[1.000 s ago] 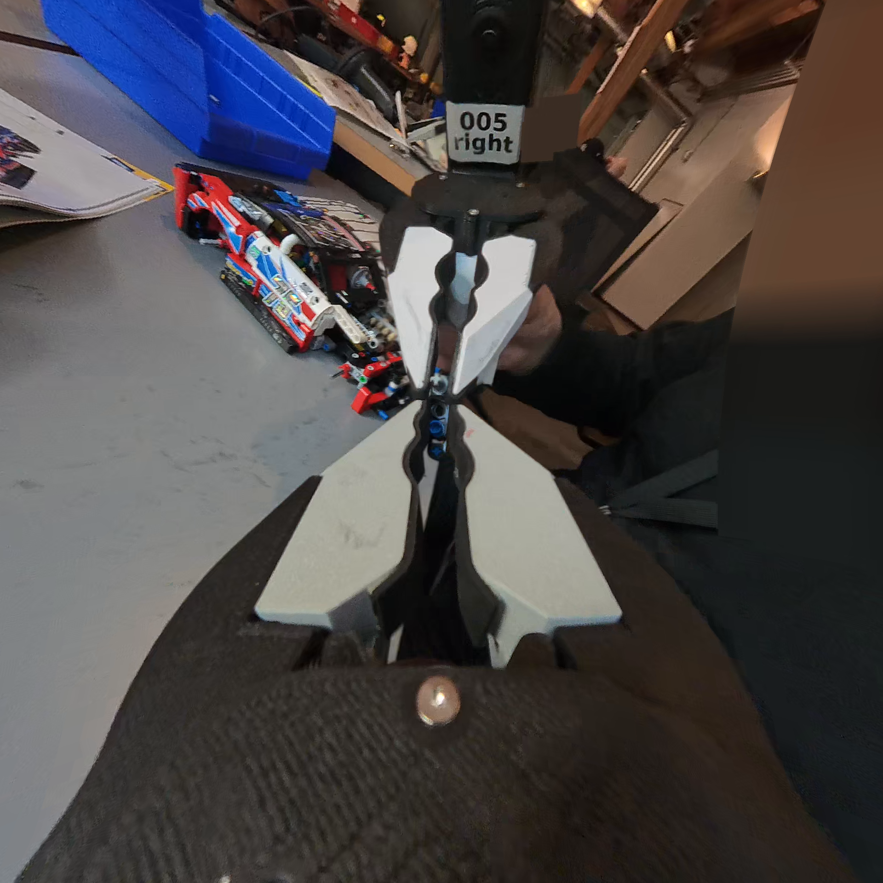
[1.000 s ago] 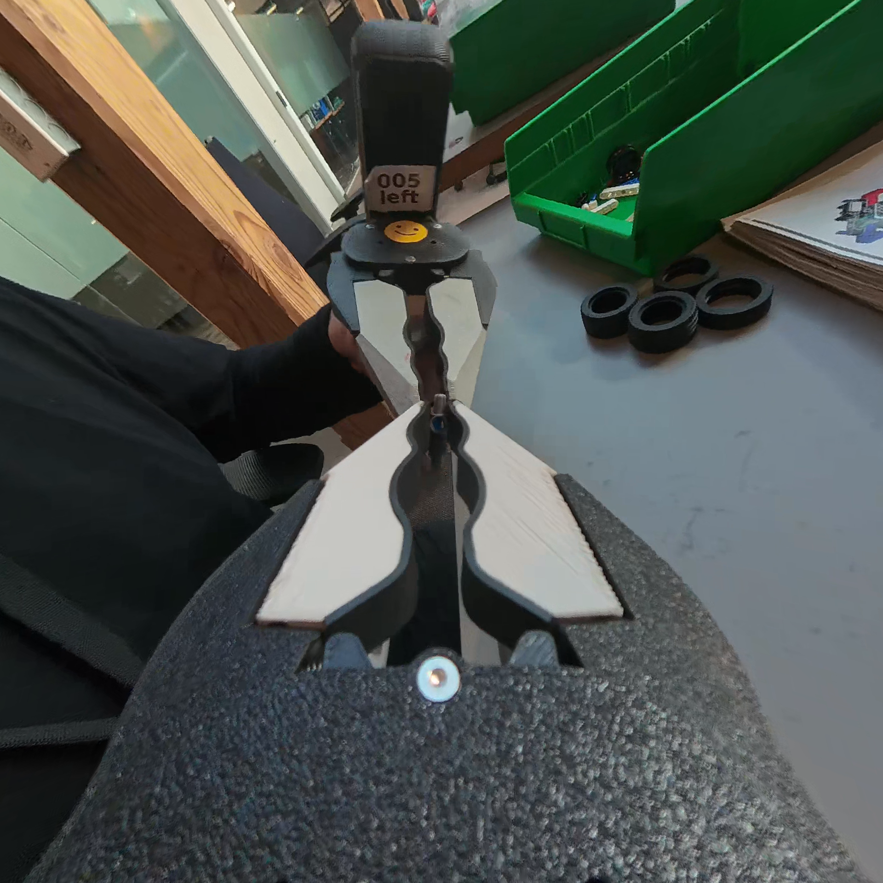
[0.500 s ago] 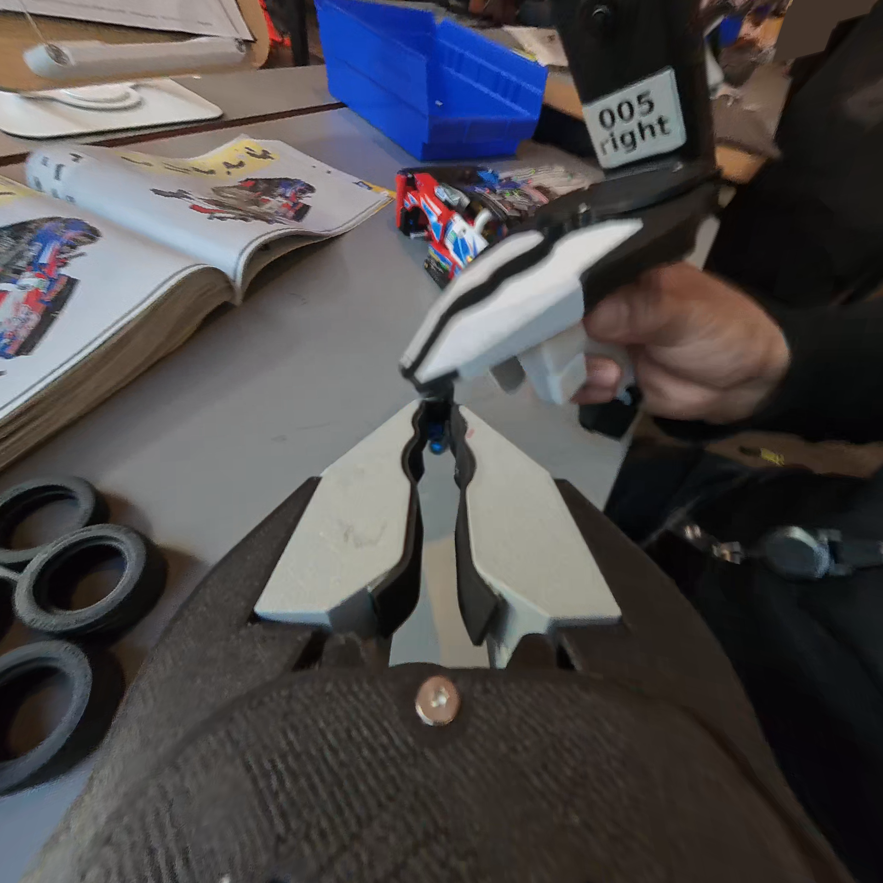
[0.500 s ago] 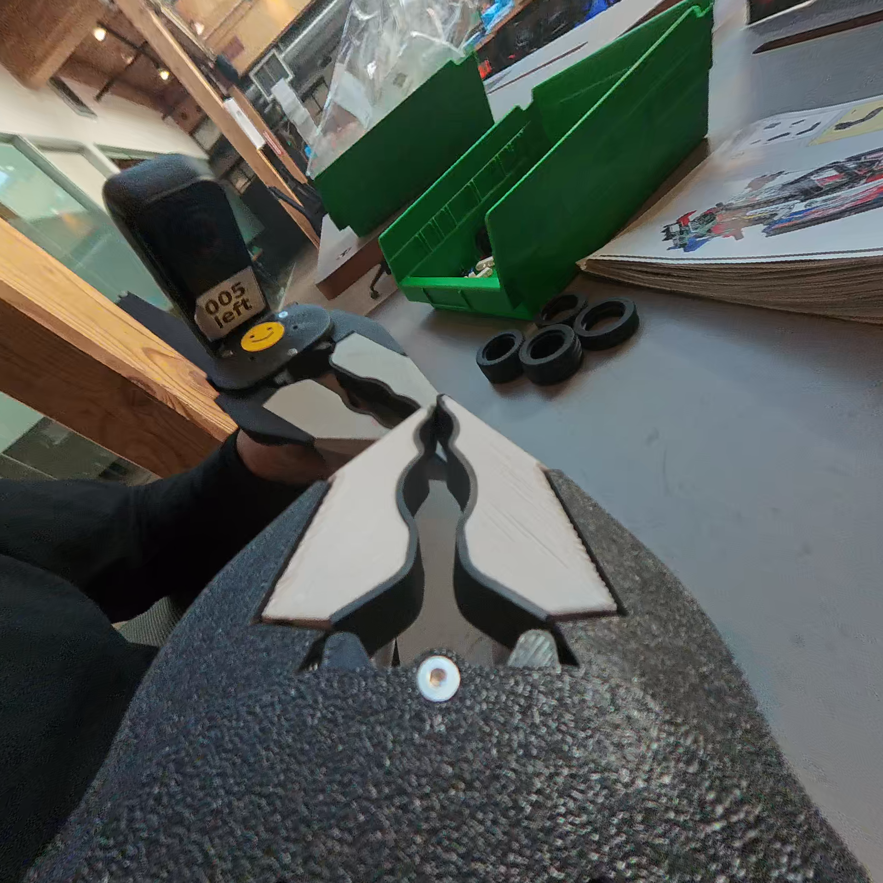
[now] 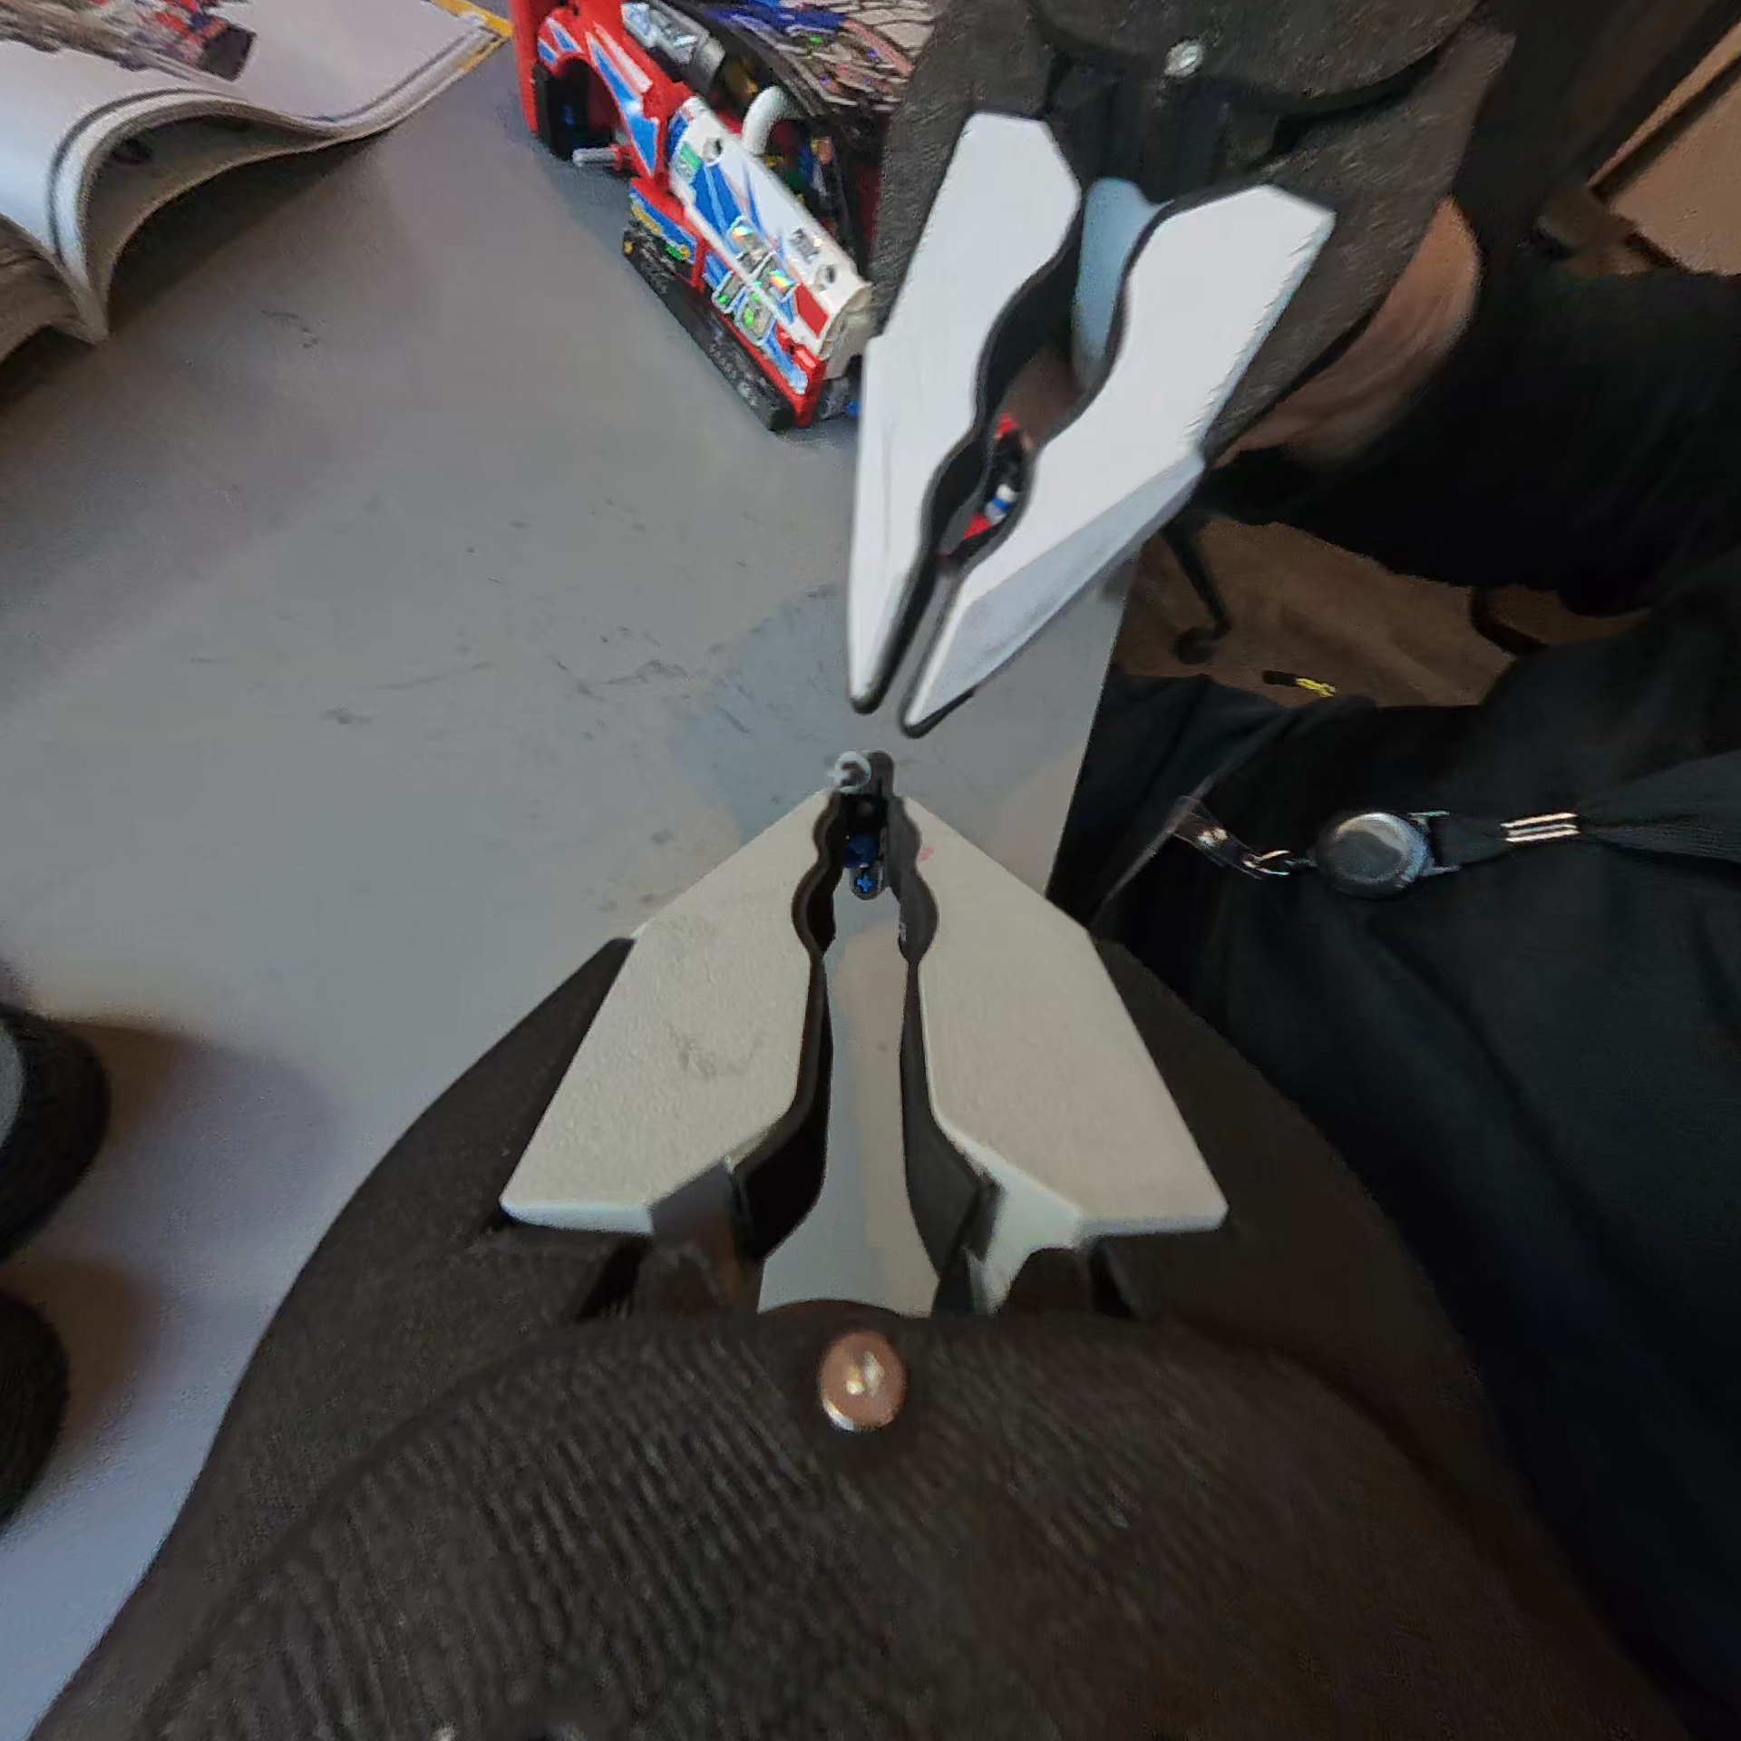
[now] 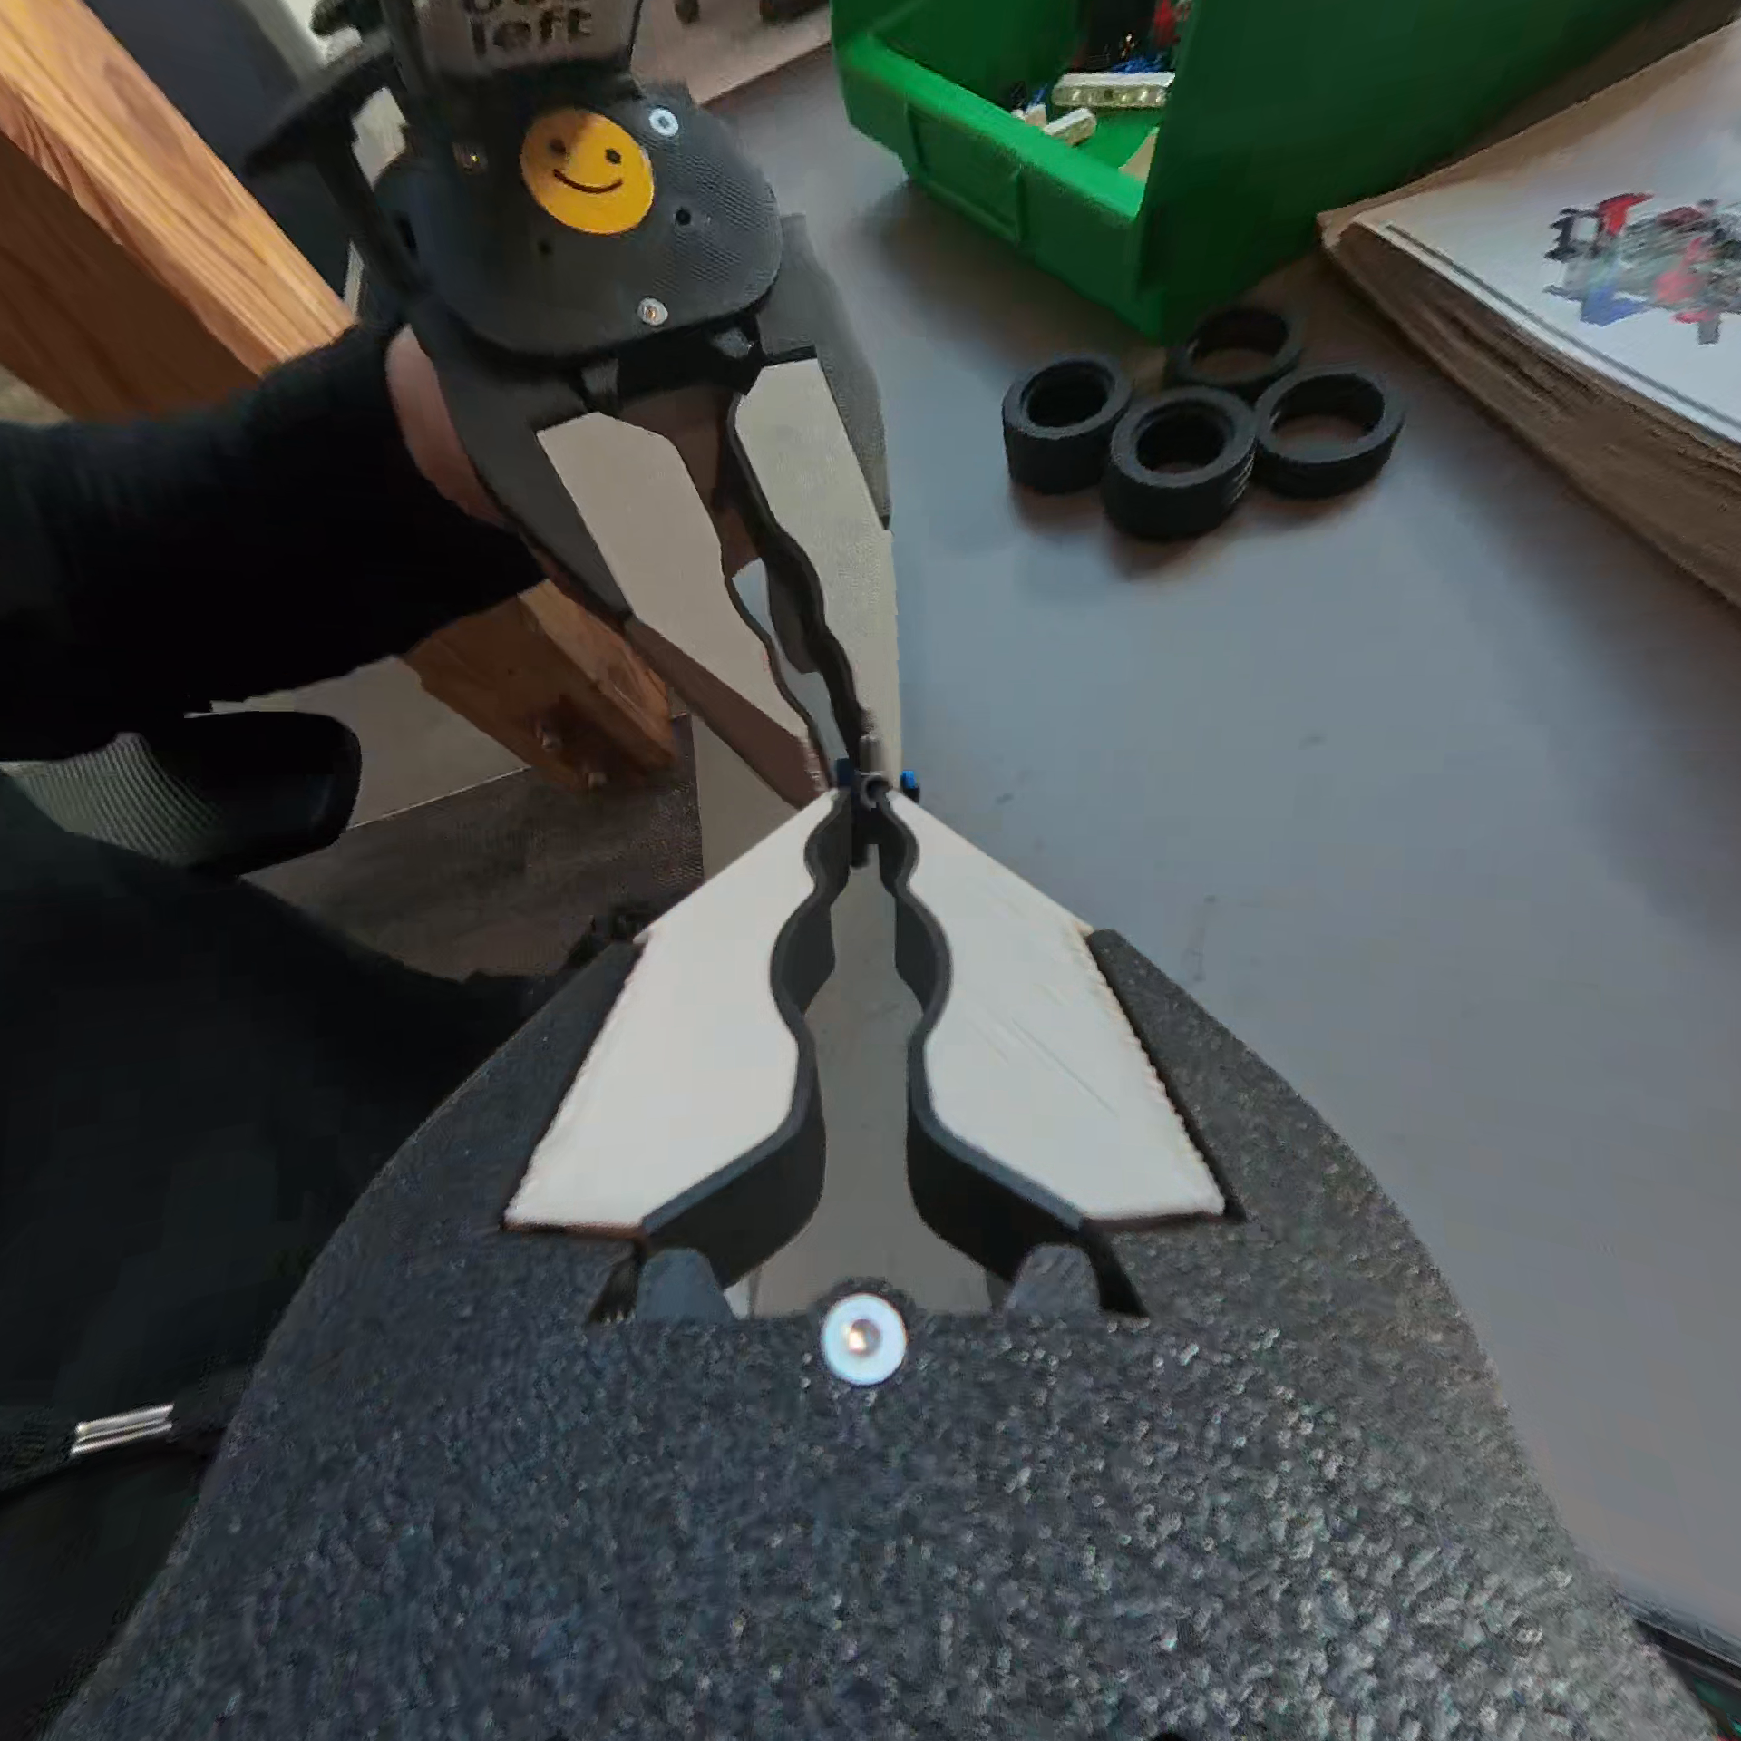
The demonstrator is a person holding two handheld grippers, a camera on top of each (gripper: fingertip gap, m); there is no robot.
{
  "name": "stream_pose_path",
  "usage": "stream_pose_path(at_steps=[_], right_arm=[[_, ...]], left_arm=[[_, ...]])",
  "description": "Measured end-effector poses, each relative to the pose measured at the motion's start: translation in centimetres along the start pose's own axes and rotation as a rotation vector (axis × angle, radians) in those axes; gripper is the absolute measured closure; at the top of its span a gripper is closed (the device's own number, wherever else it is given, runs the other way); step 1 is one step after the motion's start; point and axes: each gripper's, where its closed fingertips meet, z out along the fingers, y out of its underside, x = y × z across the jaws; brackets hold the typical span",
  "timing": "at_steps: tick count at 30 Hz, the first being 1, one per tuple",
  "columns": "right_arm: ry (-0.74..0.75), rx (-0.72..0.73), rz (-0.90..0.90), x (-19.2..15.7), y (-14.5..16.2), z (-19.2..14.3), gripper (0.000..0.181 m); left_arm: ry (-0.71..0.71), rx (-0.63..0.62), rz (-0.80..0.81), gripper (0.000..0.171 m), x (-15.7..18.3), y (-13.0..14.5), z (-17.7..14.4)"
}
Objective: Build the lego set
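My left gripper is shut on a small black Lego piece with blue pins and a grey clip end, held just above the grey table near its edge. My right gripper points at it tip to tip, a small gap away, jaws nearly shut with nothing seen between the tips. In the right wrist view my right gripper meets the left gripper, with the piece at the junction. The red, white and blue Lego car lies on the table beyond.
An open instruction book lies at the far left and also shows in the right wrist view. Several black tyres lie near a green bin of parts. A wooden post and the person's dark clothing border the table edge. My left and right fingertips are right by each other. The open instruction book is about equally far from each gripper, around 25 cm.
Both grippers held the piece tip to tip off the table edge. The right gripper let go and tilted aside. It now points back at the piece, which the left gripper still holds.
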Motion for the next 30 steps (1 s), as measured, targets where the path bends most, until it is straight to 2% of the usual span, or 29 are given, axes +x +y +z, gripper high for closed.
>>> stream_pose_path(at_steps=[5, 8, 11, 15, 20, 22, 27, 30], right_arm=[[-0.042, -0.024, -0.035, -0.8, 0.1, 0.6, 0.181], [-0.047, -0.022, -0.058, -1.0, 0.0, 0.5, 0.167], [-0.055, -0.018, -0.066, -1.3, 0.2, 0.4, 0.174], [-0.080, 0.008, -0.050, -1.5, 0.2, 0.2, 0.175], [-0.052, 0.166, 0.016, -1.1, -1.5, -0.8, 0.175], [-0.050, 0.218, 0.061, -0.9, -2.0, -1.0, 0.175], [-0.090, 0.348, 0.151, -0.9, -3.1, -1.7, 0.175], [-0.128, 0.428, 0.210, -0.7, -3.8, -2.5, 0.175]], left_arm=[[0.002, -0.021, 0.061, 0.166, 0.6, 0.3, -0.2], [0.014, 0.003, 0.088, 0.166, 1.0, 0.0, -0.5], [0.016, 0.020, 0.134, 0.166, 1.2, -0.6, -0.6], [0.004, -0.005, 0.194, 0.166, 1.5, -0.7, -0.5], [0.019, 0.125, 0.049, 0.164, 1.2, -2.6, -1.2], [0.005, 0.179, 0.010, 0.149, 0.6, -3.0, -1.6], [0.020, 0.276, -0.019, 0.144, 0.8, -4.0, -2.6], [-0.033, 0.293, -0.026, 0.136, -0.1, -4.2, -3.1]])
